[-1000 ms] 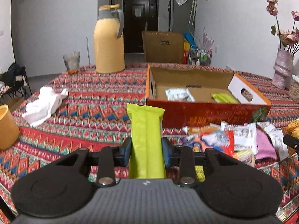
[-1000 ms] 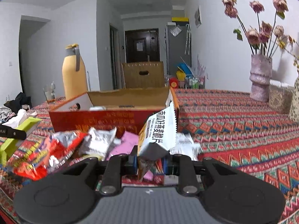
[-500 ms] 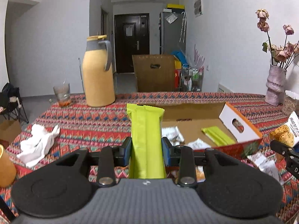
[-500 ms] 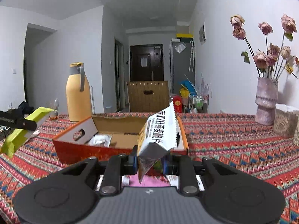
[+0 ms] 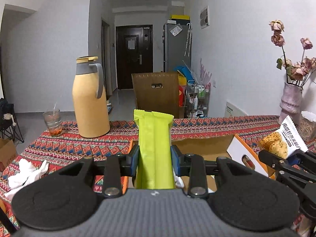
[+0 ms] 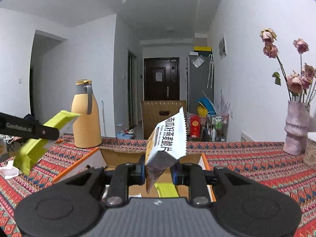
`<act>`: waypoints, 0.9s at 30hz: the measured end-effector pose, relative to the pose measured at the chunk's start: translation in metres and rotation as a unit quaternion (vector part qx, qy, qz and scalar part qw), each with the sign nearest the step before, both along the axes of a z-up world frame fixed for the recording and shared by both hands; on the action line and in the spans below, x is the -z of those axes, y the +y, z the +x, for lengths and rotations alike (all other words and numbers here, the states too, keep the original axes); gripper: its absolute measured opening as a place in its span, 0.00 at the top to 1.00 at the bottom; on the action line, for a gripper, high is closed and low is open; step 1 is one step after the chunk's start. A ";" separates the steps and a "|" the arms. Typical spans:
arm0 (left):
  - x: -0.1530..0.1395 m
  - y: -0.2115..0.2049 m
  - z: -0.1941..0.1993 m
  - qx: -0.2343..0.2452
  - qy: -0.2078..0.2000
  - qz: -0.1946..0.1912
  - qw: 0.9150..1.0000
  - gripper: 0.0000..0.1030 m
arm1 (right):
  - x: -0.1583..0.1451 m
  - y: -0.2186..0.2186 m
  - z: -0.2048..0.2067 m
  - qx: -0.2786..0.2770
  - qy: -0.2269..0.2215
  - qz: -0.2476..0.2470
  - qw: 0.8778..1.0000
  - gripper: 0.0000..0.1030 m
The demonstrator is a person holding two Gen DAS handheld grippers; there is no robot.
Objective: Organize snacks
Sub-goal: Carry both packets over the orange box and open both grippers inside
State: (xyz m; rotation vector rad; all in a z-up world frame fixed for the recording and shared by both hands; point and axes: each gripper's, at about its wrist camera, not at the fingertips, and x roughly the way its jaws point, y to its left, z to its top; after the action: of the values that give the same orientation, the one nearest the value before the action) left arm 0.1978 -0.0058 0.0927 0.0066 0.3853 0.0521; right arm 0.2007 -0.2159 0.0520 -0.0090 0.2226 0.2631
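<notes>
A green snack bar (image 5: 154, 150) is clenched in the left claw (image 5: 155, 158), and a white snack packet (image 6: 167, 140) in the right claw (image 6: 158, 170); both are held above the open cardboard box (image 5: 244, 154) on the bench (image 6: 256, 165).

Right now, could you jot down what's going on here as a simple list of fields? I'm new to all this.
left gripper: shut on the green snack bar, which sticks up between the pads
right gripper: shut on the white snack packet, held above the box
cardboard box: open on the table, another green packet lying inside
table: covered with a patterned red cloth
also on table: yellow jug, glass, crumpled white tissue, vase of dried flowers
</notes>
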 end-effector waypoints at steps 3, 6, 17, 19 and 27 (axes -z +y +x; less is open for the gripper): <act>0.002 -0.003 0.019 -0.002 0.001 -0.004 1.000 0.67 | 0.000 0.003 0.017 0.000 0.001 -0.001 1.000 0.78; 0.011 -0.004 0.035 -0.003 0.006 -0.011 1.000 0.67 | 0.006 0.005 0.036 0.001 0.010 0.002 1.000 0.78; 0.051 0.014 0.071 -0.019 0.043 -0.038 0.998 0.67 | 0.043 0.010 0.063 -0.009 0.059 -0.009 0.998 0.78; 0.055 0.016 0.073 -0.021 0.049 -0.040 0.998 0.67 | 0.047 0.014 0.065 -0.011 0.065 -0.017 0.998 0.78; 0.059 0.016 0.074 -0.025 0.052 -0.041 0.997 0.48 | 0.053 0.018 0.067 -0.003 0.078 -0.026 0.997 0.73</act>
State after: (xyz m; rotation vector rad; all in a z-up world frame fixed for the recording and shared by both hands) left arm 0.2713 0.0104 0.0338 -0.0818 0.4917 0.0861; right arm 0.2679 -0.1979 -0.0009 -0.0398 0.3852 0.2633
